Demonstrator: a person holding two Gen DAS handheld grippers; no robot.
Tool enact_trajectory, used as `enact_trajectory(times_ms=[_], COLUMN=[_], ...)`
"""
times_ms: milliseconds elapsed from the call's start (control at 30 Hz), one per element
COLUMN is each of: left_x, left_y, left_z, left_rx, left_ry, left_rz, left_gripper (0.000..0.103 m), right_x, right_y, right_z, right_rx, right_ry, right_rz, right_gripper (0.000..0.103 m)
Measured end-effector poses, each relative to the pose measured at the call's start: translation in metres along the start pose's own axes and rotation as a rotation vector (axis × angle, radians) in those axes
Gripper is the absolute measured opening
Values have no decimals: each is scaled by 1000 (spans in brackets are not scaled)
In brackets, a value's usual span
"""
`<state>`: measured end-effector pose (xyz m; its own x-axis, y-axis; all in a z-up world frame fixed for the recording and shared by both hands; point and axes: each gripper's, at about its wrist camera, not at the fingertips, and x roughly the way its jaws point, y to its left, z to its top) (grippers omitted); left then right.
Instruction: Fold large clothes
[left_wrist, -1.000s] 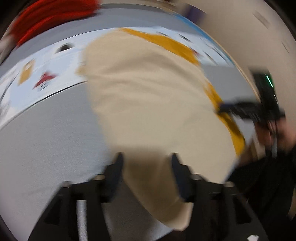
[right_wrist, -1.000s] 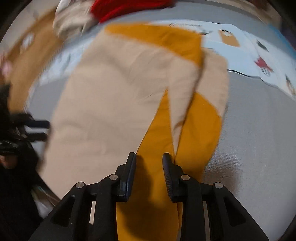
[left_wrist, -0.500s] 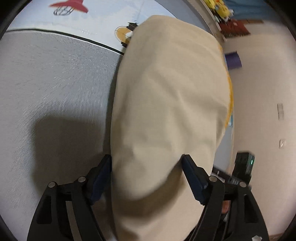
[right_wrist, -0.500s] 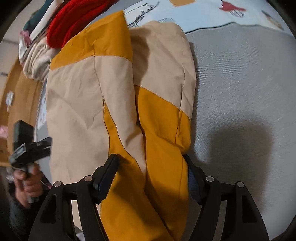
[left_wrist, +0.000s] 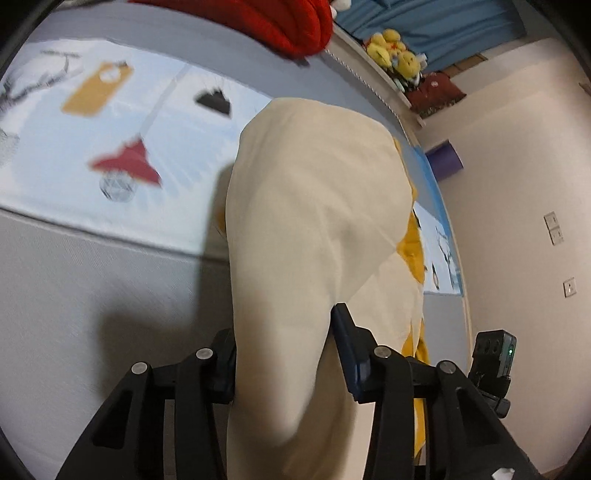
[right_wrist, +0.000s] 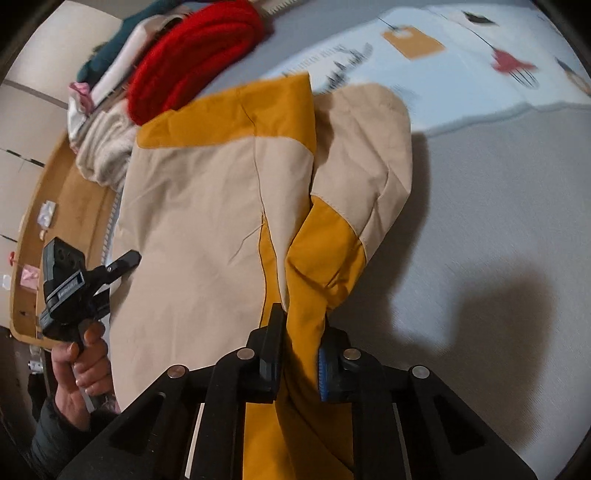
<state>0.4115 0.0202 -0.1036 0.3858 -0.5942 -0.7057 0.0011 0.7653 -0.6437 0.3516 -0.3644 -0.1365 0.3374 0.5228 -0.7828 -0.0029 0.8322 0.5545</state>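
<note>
A large beige and mustard-yellow garment hangs lifted over the grey bed surface. My right gripper is shut on its mustard part, the fabric bunched between the fingers. My left gripper is shut on the garment's beige edge, which drapes down between its fingers. The left gripper also shows in the right wrist view, held in a hand at the garment's left edge. The right gripper's body shows in the left wrist view at the lower right.
A pale blue printed sheet covers the far part of the bed. A red knit item tops a pile of clothes at the back. A wooden ledge lies left. Plush toys sit on a shelf by the wall.
Both grippers have narrowed on the fabric, the right one from wide to tight. The garment has been raised and swung further over the bed; the printed sheet and red knit are back in view.
</note>
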Motion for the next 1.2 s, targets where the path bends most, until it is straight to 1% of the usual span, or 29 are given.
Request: enact_trajectory(times_ms=[33,133,233,267,333,367,400,433,467,500,567,633,733,833,900,933,967,1000,1033,1067,1100,1133,1167,1200], left_x=[-3,-14,-11,-11,-6,-16,-22,-30,-37,-44,-51,-55,-58,-55,-50,-46,-37,-28,-21,-17,-17,-20,-24,-28], left_y=[6,28,46,51,59,63,64,62,59,56,45,37,25,10,2,-2,-4,-4,-5,-7,-12,-15,-15,-11], left_z=[4,20,30,31,41,39,39,39,38,35,28,21,8,-8,-25,-33,-43,-55,-69,-81,-93,-101,-106,-110], left_rx=[-6,-13,-30,-38,-57,-60,-58,-48,-34,-17,30,71,122,176,232,263,307,362,446,524,599,640,648,626], left_ry=[-8,-33,-27,-19,-7,-15,-33,-53,-71,-80,-71,-55,-29,22,76,107,153,193,209,207,195,190,204,246], left_rz=[7,67,122,134,161,173,186,197,202,203,191,183,179,167,162,176,213,269,349,420,468,487,500,524], left_gripper=[39,39,41,43,43,43,43,44,45,45,45,45,45,45,45,46,45,45,45,45,46,48,56,66], right_x=[2,19,33,37,43,43,43,41,37,34,26,13,1,0,9,19,25,32,34,34,31,27,22,16], right_y=[6,30,52,57,61,60,61,60,60,62,73,74,85,100,104,102,98,90,86,81,78,76,73,70], right_z=[3,13,15,15,16,16,16,16,17,17,17,12,0,-18,-33,-43,-50,-58,-60,-62,-62,-63,-65,-68], right_rx=[-8,-28,-59,-75,-78,-76,-79,-83,-84,-86,-108,-125,-174,-271,-336,-371,-386,-390,-379,-366,-360,-360,-368,-380], right_ry=[-7,-9,-5,-2,4,8,8,2,-11,-22,-50,-58,-54,-10,61,114,146,187,209,223,223,218,212,208], right_rz=[4,15,15,4,-23,-36,-57,-90,-124,-139,-171,-155,-142,-159,-209,-278,-331,-389,-404,-414,-433,-472,-546,-631], right_gripper=[15,15,15,15,16,17,20,24,26,28,29,31,34,35,37,39,39,39,40,42,42,42,42,42])
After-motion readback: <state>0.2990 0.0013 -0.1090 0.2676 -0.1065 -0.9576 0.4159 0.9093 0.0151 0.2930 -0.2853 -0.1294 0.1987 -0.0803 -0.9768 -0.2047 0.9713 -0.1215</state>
